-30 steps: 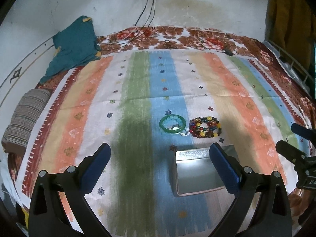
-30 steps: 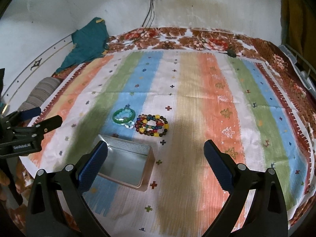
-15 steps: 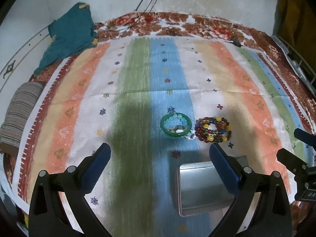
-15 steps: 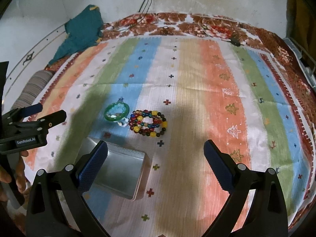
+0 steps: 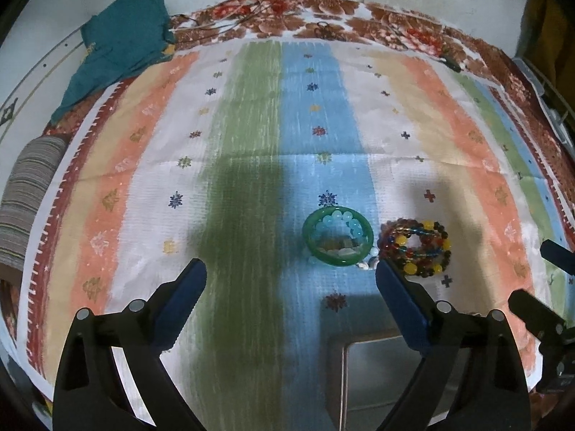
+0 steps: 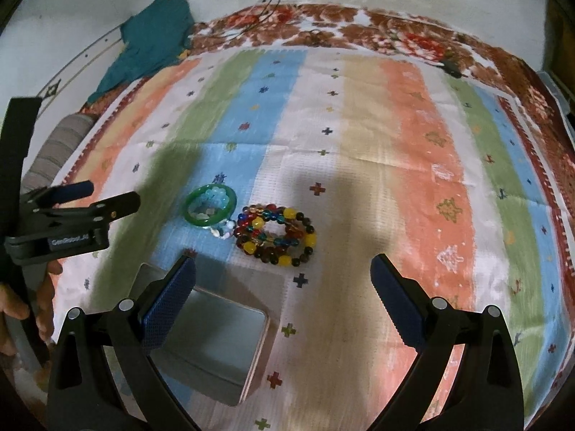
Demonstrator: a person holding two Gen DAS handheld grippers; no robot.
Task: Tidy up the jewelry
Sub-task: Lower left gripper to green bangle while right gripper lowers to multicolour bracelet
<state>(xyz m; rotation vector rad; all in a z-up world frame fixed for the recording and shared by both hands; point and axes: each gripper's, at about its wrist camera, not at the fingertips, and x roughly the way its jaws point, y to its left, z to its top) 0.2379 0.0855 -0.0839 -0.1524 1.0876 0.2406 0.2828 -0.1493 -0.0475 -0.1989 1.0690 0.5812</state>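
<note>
Compared with a second before, both claws had come lower and closer to the jewelry, so the green bangle and the multicolored bead bracelet looked bigger in both views. The left claw was released, its jaws beginning to close with nothing between them. The right claw was also released and empty. The bangle lay on the striped cloth on the bed, touching the bead bracelet at its right. The metal tin stood just nearer to the cameras than the bangle, now partly hidden behind the fingers.
</note>
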